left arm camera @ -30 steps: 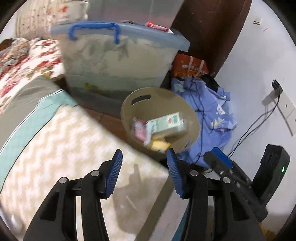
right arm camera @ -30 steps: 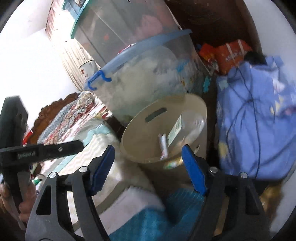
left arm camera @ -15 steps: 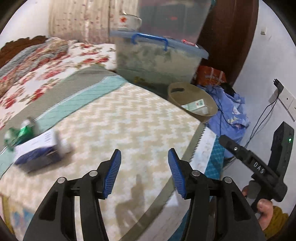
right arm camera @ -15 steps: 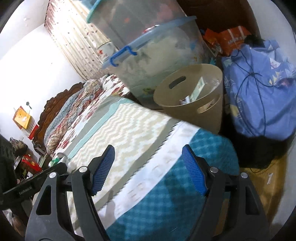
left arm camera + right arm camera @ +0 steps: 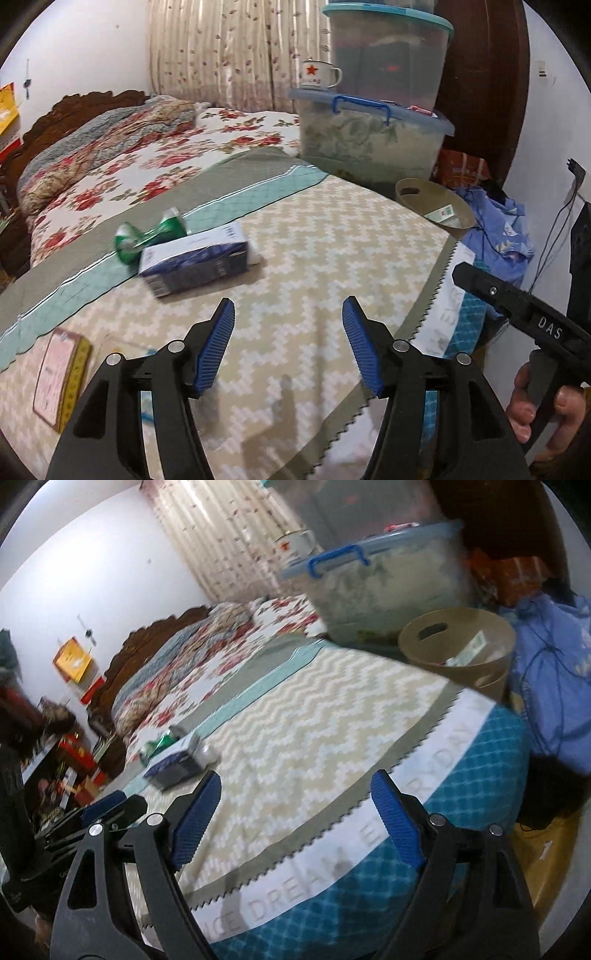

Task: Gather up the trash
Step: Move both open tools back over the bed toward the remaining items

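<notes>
A blue and white carton (image 5: 195, 264) lies on the zigzag bedspread (image 5: 325, 258), with a crushed green can (image 5: 147, 236) just behind it. A flat pink and yellow packet (image 5: 61, 373) lies at the near left. The tan trash bin (image 5: 436, 206) stands off the bed's far right corner with trash inside. My left gripper (image 5: 288, 347) is open and empty, above the bed, short of the carton. My right gripper (image 5: 295, 812) is open and empty over the bed edge; its view shows the carton (image 5: 173, 766) and the bin (image 5: 458, 653).
Stacked clear storage boxes (image 5: 373, 136) with a white mug (image 5: 317, 75) stand behind the bin. Blue cloth (image 5: 495, 229) is heaped on the floor to the right. A floral quilt (image 5: 122, 158) covers the far bed. Cables hang on the right wall (image 5: 569, 206).
Both grippers have pulled back from the bin and swung left over the bed. The carton, can and packet have come into the left wrist view. Both stay open.
</notes>
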`<state>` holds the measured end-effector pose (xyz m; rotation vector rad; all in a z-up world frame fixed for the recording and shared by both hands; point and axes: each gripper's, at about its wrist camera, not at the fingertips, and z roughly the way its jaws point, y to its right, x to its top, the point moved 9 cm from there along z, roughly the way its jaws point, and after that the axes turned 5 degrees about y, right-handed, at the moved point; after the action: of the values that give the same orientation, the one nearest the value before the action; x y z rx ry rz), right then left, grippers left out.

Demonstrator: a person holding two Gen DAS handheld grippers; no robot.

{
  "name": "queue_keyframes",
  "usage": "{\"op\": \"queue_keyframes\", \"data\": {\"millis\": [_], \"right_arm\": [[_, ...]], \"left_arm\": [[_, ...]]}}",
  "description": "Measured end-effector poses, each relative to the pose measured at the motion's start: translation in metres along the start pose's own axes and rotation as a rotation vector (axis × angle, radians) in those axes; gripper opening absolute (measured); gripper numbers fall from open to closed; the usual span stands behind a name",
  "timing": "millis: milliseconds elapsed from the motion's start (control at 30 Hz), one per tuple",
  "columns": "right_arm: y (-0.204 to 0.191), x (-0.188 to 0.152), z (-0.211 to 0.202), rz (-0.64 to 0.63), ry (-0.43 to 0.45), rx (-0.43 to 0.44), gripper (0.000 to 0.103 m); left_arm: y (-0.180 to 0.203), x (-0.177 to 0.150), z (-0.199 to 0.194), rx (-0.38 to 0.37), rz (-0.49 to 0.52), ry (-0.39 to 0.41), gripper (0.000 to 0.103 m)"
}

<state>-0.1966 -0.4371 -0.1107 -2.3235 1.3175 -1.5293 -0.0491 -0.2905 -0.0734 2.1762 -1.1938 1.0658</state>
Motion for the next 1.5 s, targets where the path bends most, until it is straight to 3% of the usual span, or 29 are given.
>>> {"op": "queue_keyframes", "data": {"millis": [300, 1500], "right_arm": [[-0.03, -0.023, 0.008, -0.072, -0.069, 0.037, 0.083], [-0.089, -0.032, 0.01, -0.199, -0.097, 0.125, 0.083]], "left_arm": [[-0.029, -0.012, -0.01, 0.044, -0.047, 0.005, 0.058], [-0.066, -0.017, -0.025, 0.117, -0.088, 0.012, 0.059]]}}
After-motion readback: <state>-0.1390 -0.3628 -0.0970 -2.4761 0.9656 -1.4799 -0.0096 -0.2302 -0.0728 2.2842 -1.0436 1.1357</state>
